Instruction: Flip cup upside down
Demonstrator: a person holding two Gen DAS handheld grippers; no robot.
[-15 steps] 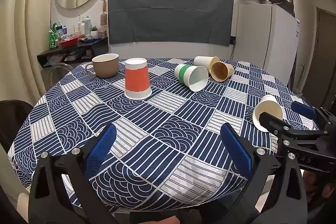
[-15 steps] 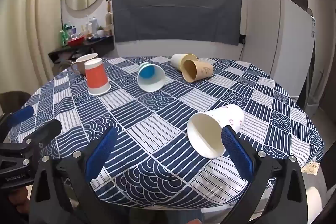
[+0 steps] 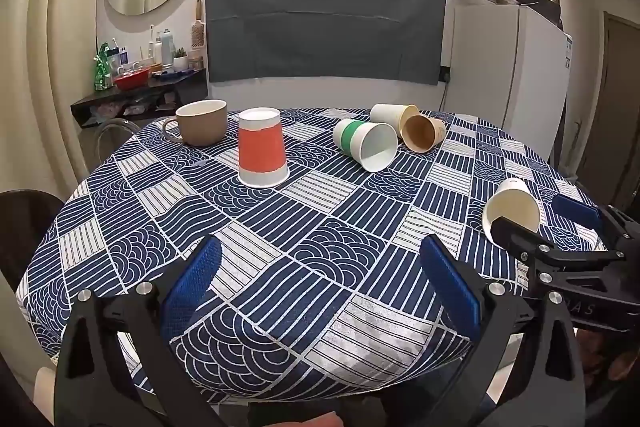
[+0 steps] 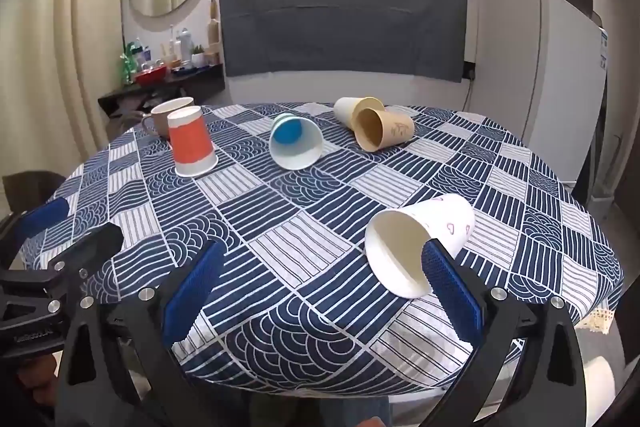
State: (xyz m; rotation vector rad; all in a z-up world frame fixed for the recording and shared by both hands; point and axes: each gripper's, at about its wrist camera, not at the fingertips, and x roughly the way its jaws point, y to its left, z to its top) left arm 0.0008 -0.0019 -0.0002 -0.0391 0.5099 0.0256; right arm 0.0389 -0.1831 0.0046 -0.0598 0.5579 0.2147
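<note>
Your right gripper (image 4: 320, 291) hangs spread wide and empty at the table (image 4: 580, 239) edge, its right finger (image 4: 448, 287) just beside the white heart cup (image 4: 424, 243), which lies on its side, mouth toward you. Probably lining up a grasp. Your left gripper (image 3: 320, 291) is spread too, holding nothing. Well beyond the heart cup: orange cup (image 4: 191, 143) already inverted, mug (image 4: 164, 115), three tipped cups. Nothing blocks.
</note>
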